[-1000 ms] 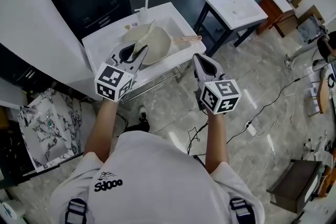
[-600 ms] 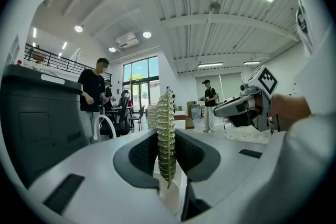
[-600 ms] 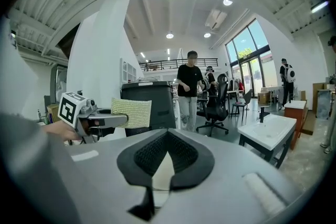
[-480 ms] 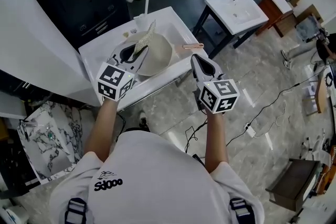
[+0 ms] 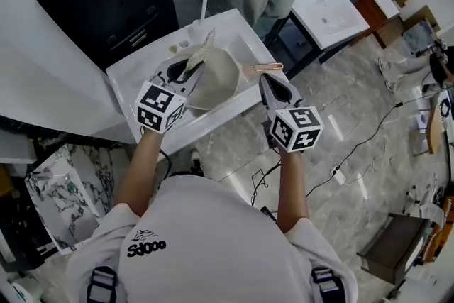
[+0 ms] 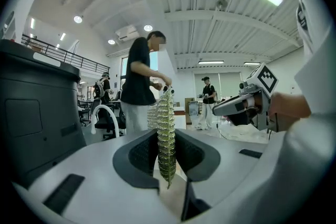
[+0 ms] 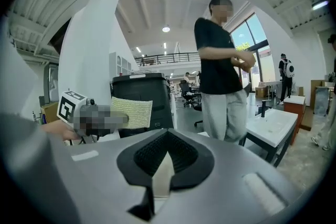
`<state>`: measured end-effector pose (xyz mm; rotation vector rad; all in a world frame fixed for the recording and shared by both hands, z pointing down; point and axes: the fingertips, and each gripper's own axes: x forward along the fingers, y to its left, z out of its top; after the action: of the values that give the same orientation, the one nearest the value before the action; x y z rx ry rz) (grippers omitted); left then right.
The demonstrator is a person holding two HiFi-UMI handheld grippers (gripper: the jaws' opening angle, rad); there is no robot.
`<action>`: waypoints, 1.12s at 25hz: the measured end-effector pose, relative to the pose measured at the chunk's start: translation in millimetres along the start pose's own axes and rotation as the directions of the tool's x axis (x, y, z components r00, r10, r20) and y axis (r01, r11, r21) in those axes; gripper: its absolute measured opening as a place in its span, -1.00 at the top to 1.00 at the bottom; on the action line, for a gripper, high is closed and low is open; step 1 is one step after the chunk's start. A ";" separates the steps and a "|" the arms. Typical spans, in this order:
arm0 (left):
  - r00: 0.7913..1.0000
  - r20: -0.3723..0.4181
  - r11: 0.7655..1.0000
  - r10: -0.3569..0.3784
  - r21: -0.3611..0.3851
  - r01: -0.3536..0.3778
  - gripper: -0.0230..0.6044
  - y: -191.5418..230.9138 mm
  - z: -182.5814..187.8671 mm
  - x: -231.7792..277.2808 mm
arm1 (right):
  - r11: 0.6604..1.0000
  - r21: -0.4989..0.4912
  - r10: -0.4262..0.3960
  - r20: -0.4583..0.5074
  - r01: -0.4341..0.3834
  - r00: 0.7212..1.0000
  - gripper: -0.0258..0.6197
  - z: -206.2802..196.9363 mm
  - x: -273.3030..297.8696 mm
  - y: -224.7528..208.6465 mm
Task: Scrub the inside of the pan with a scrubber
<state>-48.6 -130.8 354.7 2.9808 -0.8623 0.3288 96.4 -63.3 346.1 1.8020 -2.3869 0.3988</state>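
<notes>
- The head view looks steeply down from overhead onto the left gripper (image 5: 188,69), the right gripper (image 5: 268,79) and the sink (image 5: 234,28).
- The left gripper view faces level along its jaws, very near the scrubber (image 6: 166,134).
- The right gripper view also faces level; both gripper views take in the standing person (image 7: 220,71).

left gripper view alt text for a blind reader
The left gripper clamps a yellow-green mesh scrubber between its grey jaws, upright and edge-on. Beyond it stands a person in a black top; the right gripper shows at right.
</notes>
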 end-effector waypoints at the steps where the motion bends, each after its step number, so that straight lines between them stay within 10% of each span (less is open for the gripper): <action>1: 1.000 -0.007 1.000 -0.003 -0.001 0.003 0.69 2.5 -1.9 2.2 | 1.000 0.004 -0.002 -0.004 0.002 1.000 0.89 -0.6 3.3 -0.7; 28: 0.967 -0.247 0.997 0.067 -0.031 -0.077 0.69 37.8 -90.3 92.5 | 0.993 0.097 0.081 -0.168 -0.066 0.982 0.89 -56.0 58.6 -61.1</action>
<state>-10.0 -204.3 460.7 2.7959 -0.9370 0.6591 135.1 -117.3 422.9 1.6431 -2.3559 0.6536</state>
